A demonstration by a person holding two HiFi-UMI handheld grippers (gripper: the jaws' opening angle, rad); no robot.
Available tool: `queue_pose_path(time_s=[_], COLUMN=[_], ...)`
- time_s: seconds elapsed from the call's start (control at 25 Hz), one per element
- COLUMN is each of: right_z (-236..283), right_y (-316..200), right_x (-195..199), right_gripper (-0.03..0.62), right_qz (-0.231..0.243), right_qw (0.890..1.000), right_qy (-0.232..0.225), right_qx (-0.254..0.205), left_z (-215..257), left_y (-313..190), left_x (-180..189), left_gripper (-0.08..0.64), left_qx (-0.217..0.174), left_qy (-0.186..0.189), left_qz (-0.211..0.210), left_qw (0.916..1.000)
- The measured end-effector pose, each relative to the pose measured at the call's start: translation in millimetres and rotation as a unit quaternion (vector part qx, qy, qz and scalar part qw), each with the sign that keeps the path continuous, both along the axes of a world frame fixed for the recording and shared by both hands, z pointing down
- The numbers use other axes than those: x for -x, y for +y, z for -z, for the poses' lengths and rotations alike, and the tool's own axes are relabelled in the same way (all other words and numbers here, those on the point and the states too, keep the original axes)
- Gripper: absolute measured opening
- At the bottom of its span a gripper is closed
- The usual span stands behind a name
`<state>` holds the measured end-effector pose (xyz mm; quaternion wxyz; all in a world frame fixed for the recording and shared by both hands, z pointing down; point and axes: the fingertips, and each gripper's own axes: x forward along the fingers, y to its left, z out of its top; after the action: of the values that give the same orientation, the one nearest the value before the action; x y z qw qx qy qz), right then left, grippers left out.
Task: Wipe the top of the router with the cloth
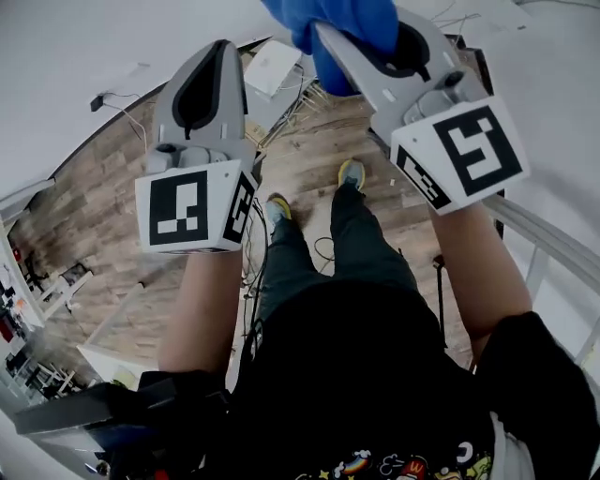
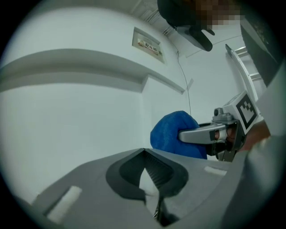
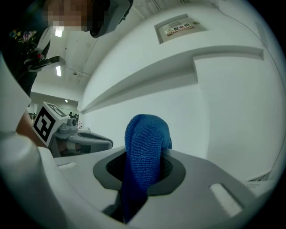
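Dark clothing on the person (image 1: 375,375) fills the lower head view, both legs standing on a wood floor (image 1: 94,216) strewn with cables. 2 grippers are raised in front. Left gripper (image 1: 226,45) has its jaws together on nothing. Right gripper (image 1: 323,36) is clamped on the bunched blue cloth (image 1: 352,23), whose top is cut off by the frame. Whether the small white box (image 1: 272,66) beyond them is the router cannot be told.
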<state>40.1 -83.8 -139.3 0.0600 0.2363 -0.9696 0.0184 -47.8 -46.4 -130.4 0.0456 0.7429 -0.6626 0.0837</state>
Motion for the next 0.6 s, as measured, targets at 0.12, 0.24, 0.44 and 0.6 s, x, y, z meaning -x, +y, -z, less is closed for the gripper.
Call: queue_pose_path(time_s=[0.12, 0.24, 0.44, 0.6], right_z=[21.8, 30.4, 32.9, 56.4], right_y=[49.7, 128.1, 289.7, 393.2], right_x=[-22.1, -41.7, -61.5, -51.0], right_gripper=[0.109, 0.109, 0.109, 0.109], right_qz=[-0.023, -0.058, -0.112, -0.115], right_qw=[0.999, 0.998, 0.993, 0.993], right_qy=[-0.008, -0.017, -0.032, -0.035], right_qx=[-0.022, -0.024, 0.002, 0.023], left_z=[31.4, 46.3, 74.2, 107.4], left_y=[46.0, 109.5, 243.7, 347.8], left_x=[-18.9, -34.3, -43.1, -28.9], left_gripper=[0.002, 0.001, 0.002, 0.002], left_qx=[-0.024, -0.043, -0.075, -0.075], left_qy=[0.003, 0.013, 0.018, 0.022], left_qz=[-0.015, -0.036, -0.066, -0.069], left_qw=[0.9996, 0.9983, 0.9949, 0.9946])
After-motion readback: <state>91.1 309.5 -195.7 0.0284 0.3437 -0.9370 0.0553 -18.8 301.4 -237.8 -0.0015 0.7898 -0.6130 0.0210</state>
